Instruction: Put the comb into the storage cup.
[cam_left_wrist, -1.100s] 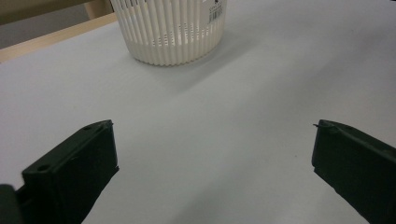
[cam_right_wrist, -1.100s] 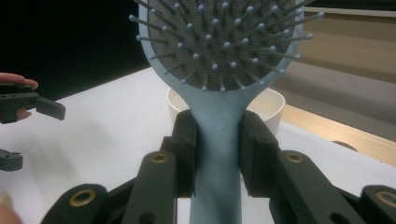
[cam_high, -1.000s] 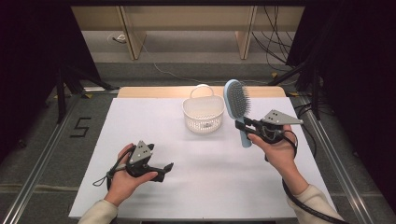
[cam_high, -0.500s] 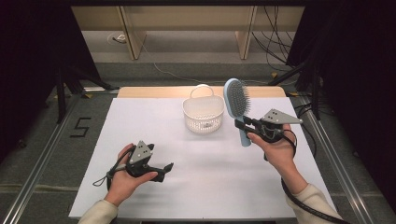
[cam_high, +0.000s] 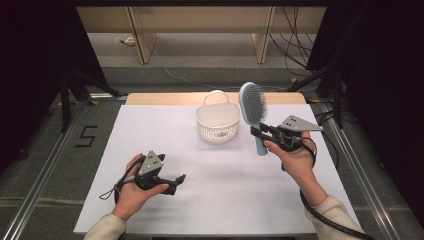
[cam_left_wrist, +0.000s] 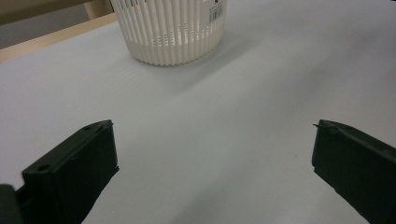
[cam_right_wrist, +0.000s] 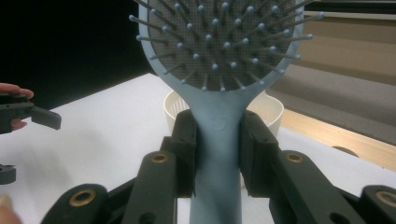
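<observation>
Where the right gripper (cam_right_wrist: 217, 144) clamps: hairbrush (cam_right_wrist: 219, 70) handle between jaws.

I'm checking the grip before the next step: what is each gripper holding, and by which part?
The right gripper clamps the blue hairbrush by the neck of its handle, just below the bristle head. The left gripper is open and holds nothing.

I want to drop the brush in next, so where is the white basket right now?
In the high view the white basket stands at the table's far middle, just left of the blue hairbrush held upright in the right gripper.
</observation>
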